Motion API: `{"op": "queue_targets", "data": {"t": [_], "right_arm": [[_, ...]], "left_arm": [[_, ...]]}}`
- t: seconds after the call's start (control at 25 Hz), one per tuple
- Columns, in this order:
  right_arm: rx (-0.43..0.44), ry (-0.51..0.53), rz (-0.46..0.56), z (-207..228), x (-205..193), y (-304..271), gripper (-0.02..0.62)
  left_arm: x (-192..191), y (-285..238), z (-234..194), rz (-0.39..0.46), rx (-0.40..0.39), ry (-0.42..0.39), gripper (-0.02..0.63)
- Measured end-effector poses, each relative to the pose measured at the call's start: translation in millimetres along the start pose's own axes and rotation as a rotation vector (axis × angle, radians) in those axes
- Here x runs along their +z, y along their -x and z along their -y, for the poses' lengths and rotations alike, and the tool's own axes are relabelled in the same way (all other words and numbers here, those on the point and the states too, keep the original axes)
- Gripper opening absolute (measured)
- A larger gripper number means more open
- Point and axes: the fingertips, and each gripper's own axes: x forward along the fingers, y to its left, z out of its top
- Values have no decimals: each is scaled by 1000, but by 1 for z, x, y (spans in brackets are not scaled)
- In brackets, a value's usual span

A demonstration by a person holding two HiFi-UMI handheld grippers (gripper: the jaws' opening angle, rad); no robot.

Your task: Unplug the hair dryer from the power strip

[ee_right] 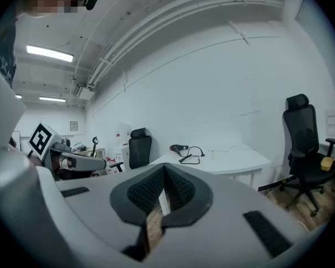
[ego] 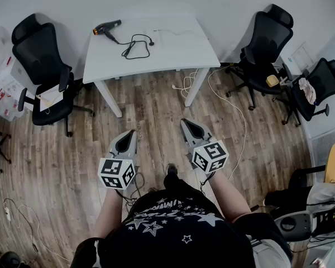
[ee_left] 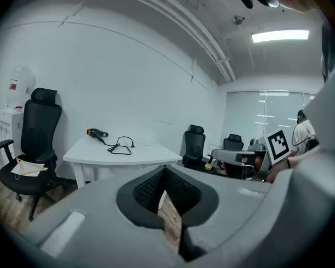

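My left tongs [ego: 130, 133] and right tongs [ego: 185, 123] are both closed, empty. The hair dryer [ego: 105, 28] lies well ahead at the far-left corner of the tabletop [ego: 173, 52], nearer my left; power strip unseen.

Hair dryer [ego: 106, 28] on table [ego: 173, 49]

All three views toward distant table [ego: 173, 49]

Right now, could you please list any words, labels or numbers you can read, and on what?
No text here is readable.
Black shirt: white print, too blurred.
Water dispenser: red label, too small.
Marker cubes: square markers only, no letters.
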Motion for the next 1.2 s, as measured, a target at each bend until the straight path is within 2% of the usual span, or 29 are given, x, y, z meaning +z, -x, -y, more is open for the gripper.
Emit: {"op": "queue_targets", "data": {"t": [0.12,0.28,0.64,0.84,1.0,1.2], "right_arm": [[-7,5,3,2,0,0,8],[-20,14,4,5,0,-4,8],[-3,14,-44,13,-13,-10,8],[-15,8,-55,36,-21,-18,8],[-8,-12,-71,62,-21,-31,8],[30,-86,-14,95,-8,-53,9]], "left_arm": [[-3,-2,-4,-12,7,26,6],[-4,-8,-10,-27,7,17,6],[-21,-22,-9,-81,-3,47,6],[-30,-39,-8,-107,4,65,6],[-23,-62,-12,-121,33,68,6],[-12,-92,-13,-119,67,93,6]]}}
